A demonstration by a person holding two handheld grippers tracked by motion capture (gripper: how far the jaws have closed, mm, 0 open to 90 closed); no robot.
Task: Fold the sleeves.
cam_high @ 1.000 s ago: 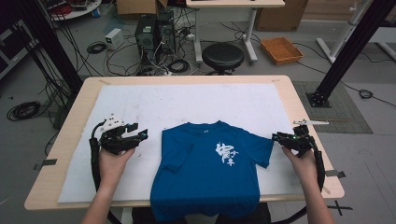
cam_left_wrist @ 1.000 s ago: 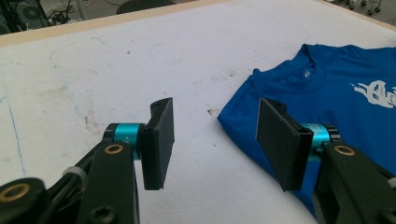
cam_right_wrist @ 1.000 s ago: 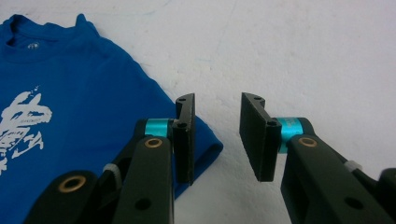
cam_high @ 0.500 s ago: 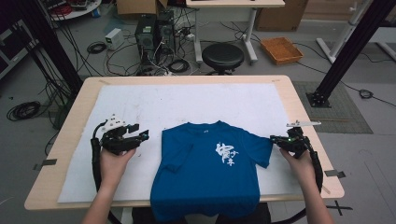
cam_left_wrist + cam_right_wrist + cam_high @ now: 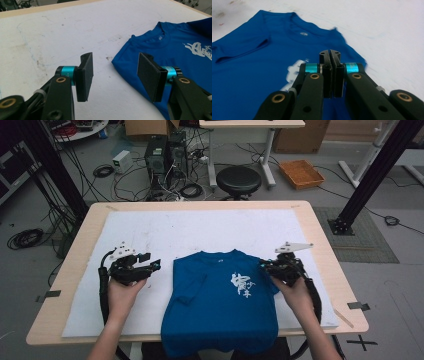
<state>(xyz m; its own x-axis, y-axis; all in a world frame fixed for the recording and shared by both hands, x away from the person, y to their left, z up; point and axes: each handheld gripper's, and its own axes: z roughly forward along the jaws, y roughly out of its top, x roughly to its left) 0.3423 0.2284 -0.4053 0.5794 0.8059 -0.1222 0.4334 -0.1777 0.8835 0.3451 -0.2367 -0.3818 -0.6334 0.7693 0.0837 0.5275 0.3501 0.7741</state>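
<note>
A: High view: where does the blue T-shirt [image 5: 220, 307] lie?
B: Flat on the white mat [image 5: 200, 232], front up, its hem over the table's near edge.
A: And the left gripper [image 5: 150, 266]?
B: Jaws wide apart, empty, just beside the shirt's sleeve.
A: And the right gripper [image 5: 266, 265]?
B: Jaws pressed together at the other sleeve's edge; whether cloth is pinched cannot be told.

A lab or workshop: a wooden table [image 5: 320, 240] on a grey floor, with computer towers [image 5: 165, 157], tangled cables [image 5: 120, 175], a black stool [image 5: 238, 181] and black metal frame legs [image 5: 372, 170] around it.
</note>
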